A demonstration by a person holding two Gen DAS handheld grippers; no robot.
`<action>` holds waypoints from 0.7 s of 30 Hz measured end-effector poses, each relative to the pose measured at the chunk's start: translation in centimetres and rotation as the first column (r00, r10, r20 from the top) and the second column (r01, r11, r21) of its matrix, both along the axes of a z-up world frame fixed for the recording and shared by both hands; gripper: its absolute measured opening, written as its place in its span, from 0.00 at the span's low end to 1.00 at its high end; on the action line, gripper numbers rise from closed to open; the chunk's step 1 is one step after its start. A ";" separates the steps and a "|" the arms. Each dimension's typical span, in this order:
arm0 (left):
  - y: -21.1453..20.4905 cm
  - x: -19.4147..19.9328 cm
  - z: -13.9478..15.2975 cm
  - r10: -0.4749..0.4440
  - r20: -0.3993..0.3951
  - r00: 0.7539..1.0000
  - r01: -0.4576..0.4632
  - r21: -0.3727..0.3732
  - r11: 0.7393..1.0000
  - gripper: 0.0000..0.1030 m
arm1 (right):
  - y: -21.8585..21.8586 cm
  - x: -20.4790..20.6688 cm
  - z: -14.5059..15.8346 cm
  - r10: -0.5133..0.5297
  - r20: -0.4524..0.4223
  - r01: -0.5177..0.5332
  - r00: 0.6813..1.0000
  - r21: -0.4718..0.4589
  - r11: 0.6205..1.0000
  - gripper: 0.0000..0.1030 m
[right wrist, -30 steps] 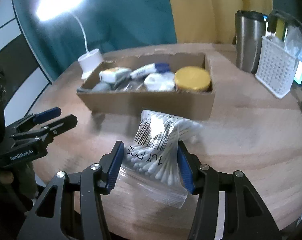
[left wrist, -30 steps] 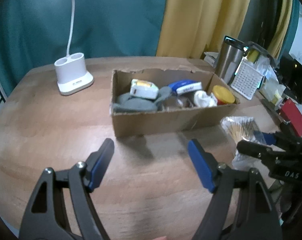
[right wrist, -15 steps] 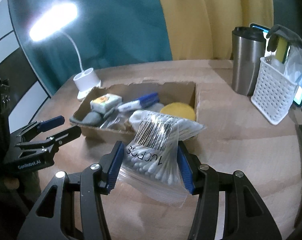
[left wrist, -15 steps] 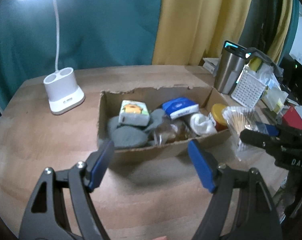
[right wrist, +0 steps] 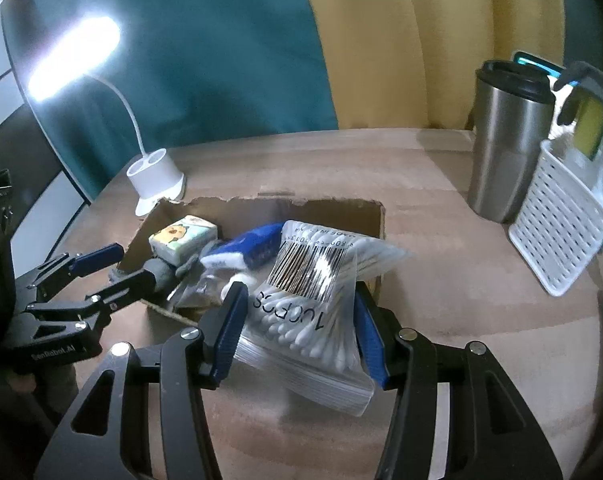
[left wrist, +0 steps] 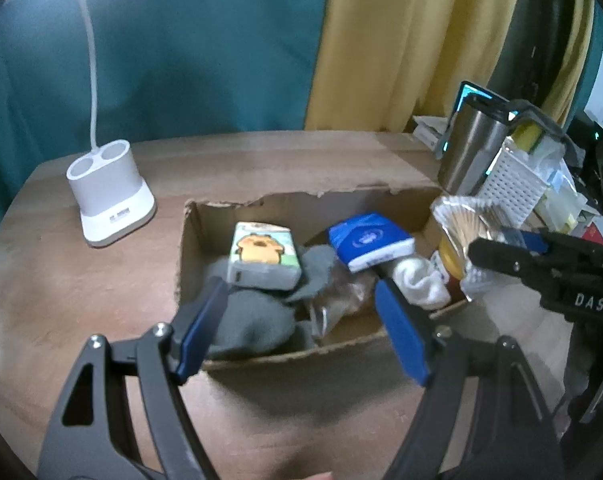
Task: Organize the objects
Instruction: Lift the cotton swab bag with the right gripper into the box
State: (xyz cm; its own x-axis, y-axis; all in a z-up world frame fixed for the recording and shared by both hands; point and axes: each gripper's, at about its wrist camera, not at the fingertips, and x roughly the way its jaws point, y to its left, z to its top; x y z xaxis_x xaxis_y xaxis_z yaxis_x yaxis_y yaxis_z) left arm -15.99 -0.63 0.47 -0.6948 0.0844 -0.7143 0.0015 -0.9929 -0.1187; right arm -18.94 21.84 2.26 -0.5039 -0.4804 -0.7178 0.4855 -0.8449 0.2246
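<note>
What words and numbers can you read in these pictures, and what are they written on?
"DAS": on the right tongs.
"GenRobot.AI", blurry: on the left tongs.
"100PCS", seen upside down: on the swab bag.
Digits and a line of print above the bag's barcode: too small to read.
Blue pack, cartoon pack: no readable words.

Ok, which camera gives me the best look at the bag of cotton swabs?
The right wrist view: the bag of cotton swabs fills the centre, barcode readable, pinched by the right gripper. The left wrist view catches only its end-on edge at far right.
</note>
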 end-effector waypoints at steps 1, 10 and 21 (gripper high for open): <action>0.0 -0.2 0.0 -0.001 0.000 1.000 0.001 0.000 1.000 0.75 | -0.2 -0.3 0.0 0.003 0.001 -0.003 1.000 0.000 1.000 0.54; -0.4 -2.5 0.0 -0.001 0.006 1.000 0.001 -0.007 1.000 0.75 | -1.4 -2.9 0.0 0.024 0.015 -0.024 1.000 0.001 1.000 0.54; 0.4 -3.8 -0.2 -0.015 0.018 1.000 0.015 -0.014 1.000 0.75 | -1.1 -5.3 -0.6 0.027 0.077 -0.026 0.997 -0.020 0.999 0.69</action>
